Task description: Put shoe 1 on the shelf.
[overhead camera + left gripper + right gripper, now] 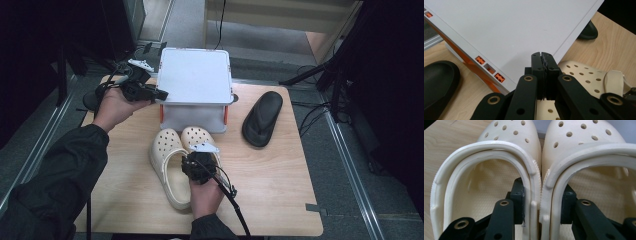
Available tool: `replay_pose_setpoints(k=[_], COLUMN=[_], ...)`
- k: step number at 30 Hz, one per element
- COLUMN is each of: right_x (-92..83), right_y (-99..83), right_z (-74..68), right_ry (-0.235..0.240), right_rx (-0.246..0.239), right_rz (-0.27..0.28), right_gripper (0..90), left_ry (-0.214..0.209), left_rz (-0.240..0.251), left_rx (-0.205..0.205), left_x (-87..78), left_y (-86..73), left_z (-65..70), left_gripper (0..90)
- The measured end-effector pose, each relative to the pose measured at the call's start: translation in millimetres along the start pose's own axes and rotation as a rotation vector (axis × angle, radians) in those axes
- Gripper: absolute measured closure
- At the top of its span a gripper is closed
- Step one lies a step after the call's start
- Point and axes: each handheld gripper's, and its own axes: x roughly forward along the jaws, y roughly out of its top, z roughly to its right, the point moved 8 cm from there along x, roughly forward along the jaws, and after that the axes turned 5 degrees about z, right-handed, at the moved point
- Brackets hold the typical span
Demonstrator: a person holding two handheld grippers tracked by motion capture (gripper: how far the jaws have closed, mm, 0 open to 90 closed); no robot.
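Dark workshop floor and metal rails surround a pale wooden table (280, 190); no earlier state noted.

Largest item: white lidded plastic storage box with orange latches (195, 82), at the table's far edge, left of centre. Smooth hard lid, no writing legible on it. The left gripper (159, 93) hangs at the box's near-left corner, jaws pressed fully together with nothing between them; in the left gripper view the closed tips sit over the lid's corner, contact uncertain.

Next: pair of cream perforated foam clogs (170, 167), side by side mid-table just in front of the box, toes toward it, heels toward the near edge. Judged light, soft and springy, slightly grippy rather than slick, not fragile. Good hold: the two inner side walls where the clogs touch, pinched together so both lift as one. The right gripper (540, 207) is set for exactly that, one jaw down inside each clog, the adjoining walls between them, jaws partly closed; whether the pads press yet, cannot tell. Heel straps (486, 147) are folded forward over the openings. No brand mark readable.

Smallest: single black rubber slipper (262, 117) near the far-right corner, apart from the clogs. No label visible.
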Motion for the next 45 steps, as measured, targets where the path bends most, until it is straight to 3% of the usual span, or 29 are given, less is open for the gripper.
replay_pose_setpoints(k=[9, 17, 26, 36, 45], right_x=[-5.1, -17.0, -9.1, 18.9, 36.9], right_y=[2.1, 17.1, 48.6, 74.6, 84.1], right_z=[3.4, 6.7, 28.5, 41.0, 53.8], right_ry=[0.037, 0.056, 0.011, -0.036, -0.096], right_rx=[-0.013, -0.016, -0.033, 0.006, 0.044], right_rz=[-0.026, 0.005, 0.013, 0.031, 0.059], right_gripper=[66.9, 67.0, 66.8, 66.8, 66.8], left_ry=[0.002, 0.003, 0.006, 0.007, 0.002], left_rz=[0.005, -0.001, -0.006, -0.004, -0.005], left_rx=[-0.008, -0.009, -0.012, -0.012, -0.011], left_x=[1.1, 1.1, 1.1, 1.6, 1.2], left_y=[0.6, 0.6, 0.9, 1.2, 0.8], left_z=[-0.1, 0.3, 0.5, 1.3, 0.5], left_gripper=[89.8, 89.9, 90.0, 90.0, 90.0])
